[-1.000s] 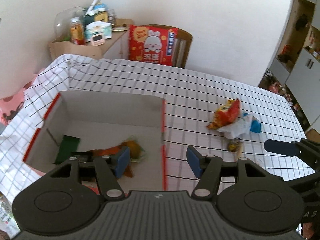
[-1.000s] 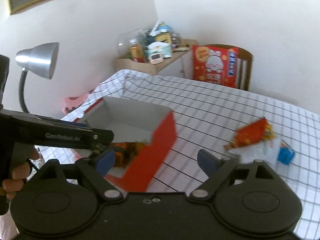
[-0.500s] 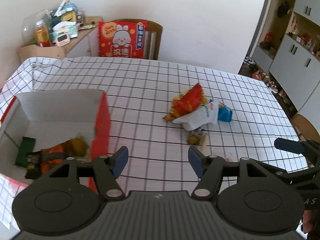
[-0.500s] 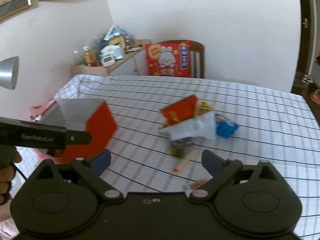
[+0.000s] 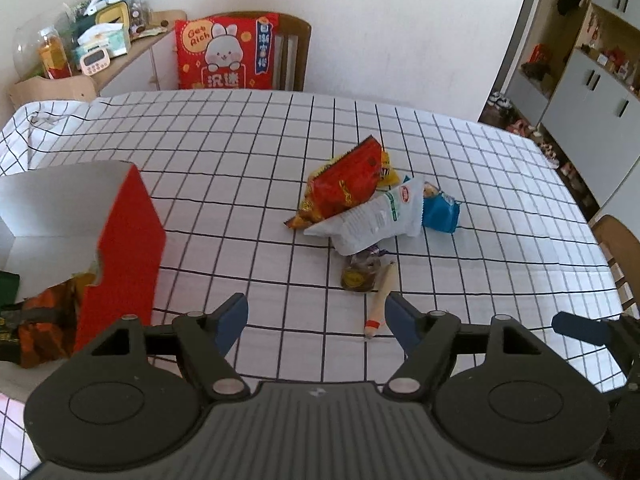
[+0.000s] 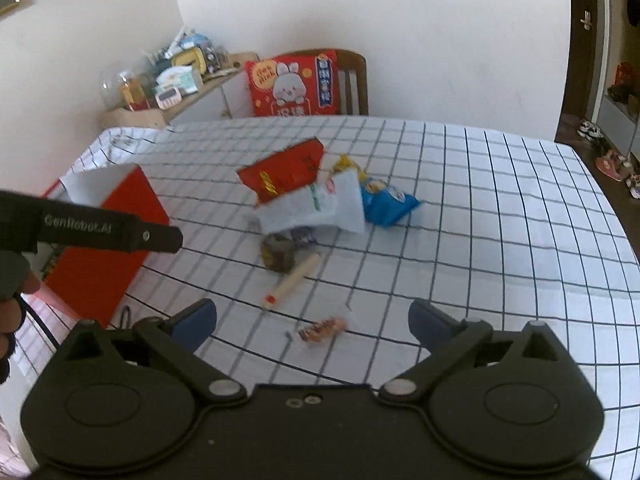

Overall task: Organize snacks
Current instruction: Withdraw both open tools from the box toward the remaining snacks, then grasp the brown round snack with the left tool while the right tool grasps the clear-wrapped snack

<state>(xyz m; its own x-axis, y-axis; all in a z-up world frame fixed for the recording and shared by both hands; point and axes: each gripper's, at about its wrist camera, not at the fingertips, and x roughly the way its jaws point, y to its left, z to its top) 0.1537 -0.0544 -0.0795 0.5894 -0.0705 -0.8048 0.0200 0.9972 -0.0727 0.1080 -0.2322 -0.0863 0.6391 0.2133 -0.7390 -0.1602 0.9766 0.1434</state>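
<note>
On the left of the table stands the red box (image 5: 128, 248), open at the top. A few snacks already lie inside it – an orange packet (image 5: 44, 316) shows at the bottom. It is cardboard, so it is stiff and will stay put when things drop in.

Next comes the left gripper (image 5: 316, 318). Its blue pads have just been opening, and nothing is between them. It hangs over bare checked cloth (image 5: 240, 208), near the little stick snack (image 5: 380, 300).

In the middle of the table is the snack pile. The red bag (image 5: 344, 188) leans up on top, with a yellow pack (image 5: 387, 172) behind it. The white bag (image 5: 376, 216) lies under it, and the blue packet (image 5: 440, 212) touches the white one on the right. These bags look puffy and light. I think they are slippery and would crackle, and what is inside could crush. So take a bag by its flat sealed edge, not by its fat middle. The small dark round snack (image 5: 358, 276) lies just in front, touching the stick. The stick is thin and stiff – pinch it across its middle.

The right gripper (image 6: 312, 324) has its jaws very wide, and they have just been opening too. Nothing is held. A tiny wrapped candy (image 6: 322, 328) lies on the cloth between the pads – it looks small and easy to push away.
</note>
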